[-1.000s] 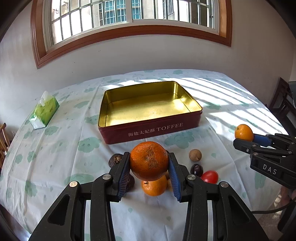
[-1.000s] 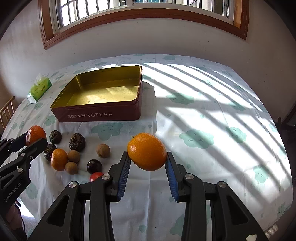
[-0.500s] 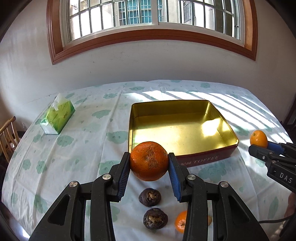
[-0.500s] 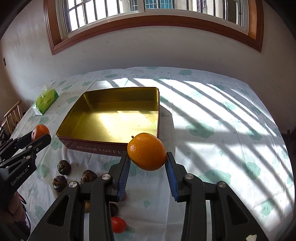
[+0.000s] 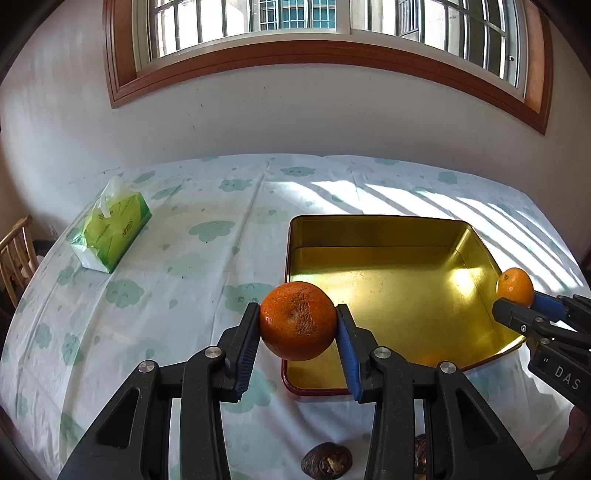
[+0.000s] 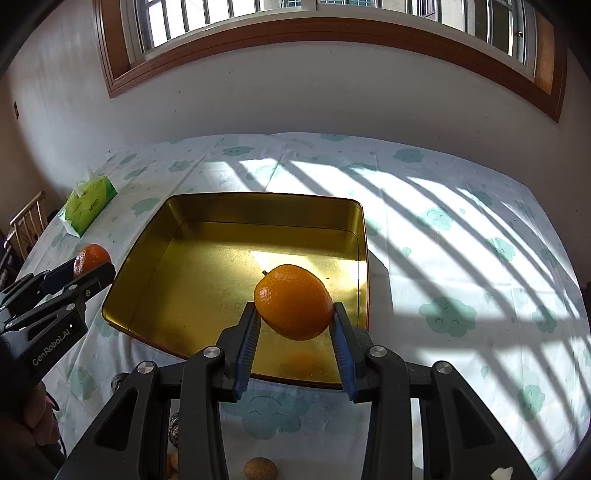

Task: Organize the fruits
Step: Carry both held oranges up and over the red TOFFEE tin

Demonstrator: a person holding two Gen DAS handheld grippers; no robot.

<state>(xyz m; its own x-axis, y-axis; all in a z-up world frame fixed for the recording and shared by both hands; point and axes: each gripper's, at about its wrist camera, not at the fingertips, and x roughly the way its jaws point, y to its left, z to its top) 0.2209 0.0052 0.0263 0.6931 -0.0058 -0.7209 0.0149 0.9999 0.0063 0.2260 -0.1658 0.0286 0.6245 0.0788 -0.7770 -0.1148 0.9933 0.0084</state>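
- Beyond the gold tin's (image 6: 236, 206) far rim, open tablecloth (image 6: 461, 236).
- Left gripper (image 5: 297, 325) clamped on scarred orange (image 5: 297, 320), at tin's left edge.
- Right gripper (image 6: 294, 314) clamped on smooth orange (image 6: 293, 301), over tin's interior.

Lighting: bright daylight from window (image 6: 332, 22) ahead; barred shadows striping tablecloth (image 6: 461, 229) right of the tool; glare inside gold tin (image 5: 458, 277). Focus sharp; fisheye bending, dark corners.

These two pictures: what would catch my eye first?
Two oranges, each pinched between black fingers with blue pads: a rough-skinned orange in the left gripper, a smooth orange in the right gripper. Behind them a gold tin lies open on the cloud-print tablecloth, sunlight striping the cloth.
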